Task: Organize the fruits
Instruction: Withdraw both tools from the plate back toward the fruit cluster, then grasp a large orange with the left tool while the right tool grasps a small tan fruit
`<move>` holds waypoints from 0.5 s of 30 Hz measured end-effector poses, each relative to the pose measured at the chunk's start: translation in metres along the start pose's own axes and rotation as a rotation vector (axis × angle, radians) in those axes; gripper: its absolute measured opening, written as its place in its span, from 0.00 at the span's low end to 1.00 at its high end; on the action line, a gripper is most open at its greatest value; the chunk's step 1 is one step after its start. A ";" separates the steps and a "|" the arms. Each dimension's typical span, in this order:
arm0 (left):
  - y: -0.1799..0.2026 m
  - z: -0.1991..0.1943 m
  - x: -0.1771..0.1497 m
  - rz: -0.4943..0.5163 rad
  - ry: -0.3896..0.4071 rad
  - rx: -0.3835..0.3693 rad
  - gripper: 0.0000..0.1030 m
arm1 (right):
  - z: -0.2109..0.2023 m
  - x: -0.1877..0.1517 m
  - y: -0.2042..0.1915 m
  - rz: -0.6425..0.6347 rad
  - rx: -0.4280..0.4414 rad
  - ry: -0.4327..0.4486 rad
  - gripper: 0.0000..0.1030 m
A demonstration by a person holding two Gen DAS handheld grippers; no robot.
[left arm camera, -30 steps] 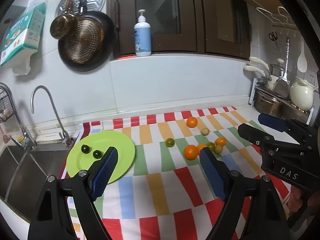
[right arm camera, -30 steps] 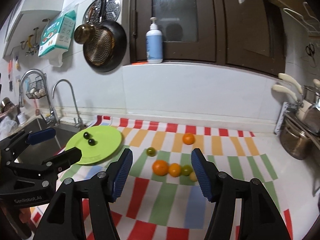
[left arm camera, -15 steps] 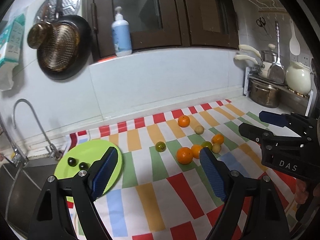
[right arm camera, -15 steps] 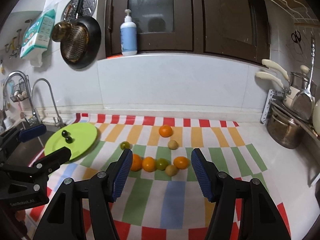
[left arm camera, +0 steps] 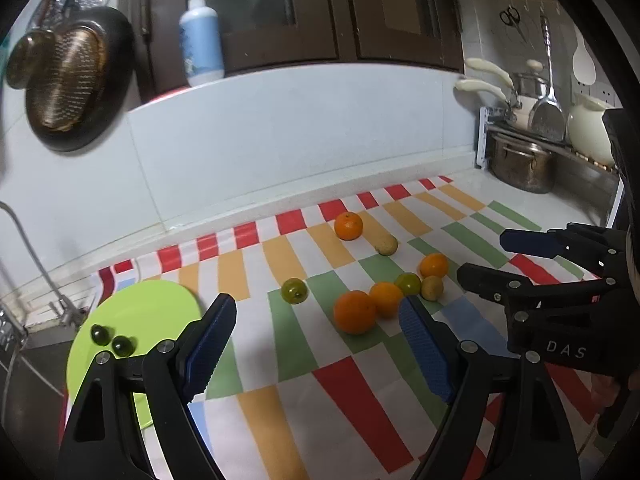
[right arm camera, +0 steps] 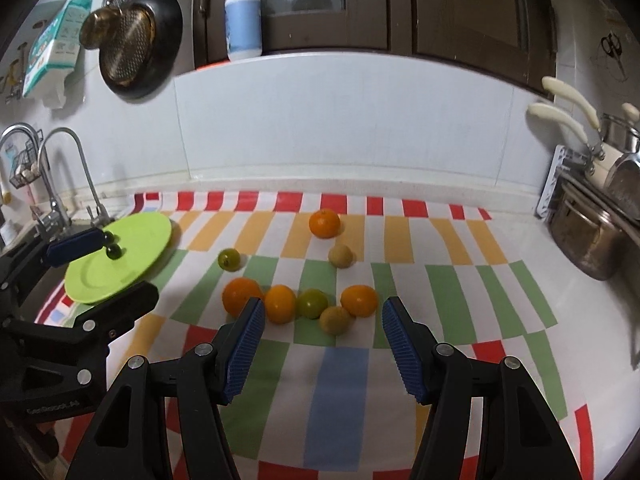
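Several fruits lie on a striped cloth (right arm camera: 340, 368): a large orange (right arm camera: 240, 295), a smaller orange (right arm camera: 280, 303), a green fruit (right arm camera: 312, 303), a tan fruit (right arm camera: 335, 319) and another orange (right arm camera: 359, 300) in a cluster, with a lone green fruit (right arm camera: 229, 259), a tan fruit (right arm camera: 340, 256) and an orange (right arm camera: 324, 223) farther back. A green plate (right arm camera: 120, 254) at left holds two dark fruits (left arm camera: 112, 340). My right gripper (right arm camera: 322, 344) is open just in front of the cluster. My left gripper (left arm camera: 316, 344) is open, the large orange (left arm camera: 355, 312) ahead between its fingers.
A sink and tap (right arm camera: 76, 172) lie left of the plate. A metal pot (right arm camera: 588, 236) and dish rack stand at the right. Pans (right arm camera: 136, 44) hang on the wall and a soap bottle (right arm camera: 243, 20) stands on the ledge.
Both grippers have swung to the right and moved closer to the fruit cluster. The plate has slid toward the left edge of both views. Both stay open.
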State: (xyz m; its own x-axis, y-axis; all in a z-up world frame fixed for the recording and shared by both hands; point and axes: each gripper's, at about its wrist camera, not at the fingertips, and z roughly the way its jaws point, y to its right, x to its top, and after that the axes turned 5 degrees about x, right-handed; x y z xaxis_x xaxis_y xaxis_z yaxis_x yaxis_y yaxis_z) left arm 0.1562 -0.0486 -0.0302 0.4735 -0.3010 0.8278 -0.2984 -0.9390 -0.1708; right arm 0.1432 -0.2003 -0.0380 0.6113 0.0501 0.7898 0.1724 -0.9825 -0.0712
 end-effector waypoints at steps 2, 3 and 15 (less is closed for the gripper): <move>0.001 0.009 0.000 0.008 -0.010 -0.018 0.81 | 0.008 -0.001 0.003 0.007 0.004 -0.018 0.60; 0.001 0.014 0.000 0.011 -0.016 -0.022 0.80 | 0.012 -0.002 0.004 0.010 0.007 -0.025 0.60; 0.010 0.063 -0.011 0.059 -0.134 -0.112 0.69 | 0.055 -0.008 0.016 0.056 0.027 -0.129 0.59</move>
State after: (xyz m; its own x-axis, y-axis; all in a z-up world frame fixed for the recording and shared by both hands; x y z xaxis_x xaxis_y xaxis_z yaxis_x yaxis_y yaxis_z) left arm 0.2004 -0.0651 -0.0748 0.5562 -0.3818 0.7382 -0.4157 -0.8969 -0.1507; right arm 0.1832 -0.2061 -0.0785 0.7148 0.0196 0.6991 0.1548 -0.9792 -0.1308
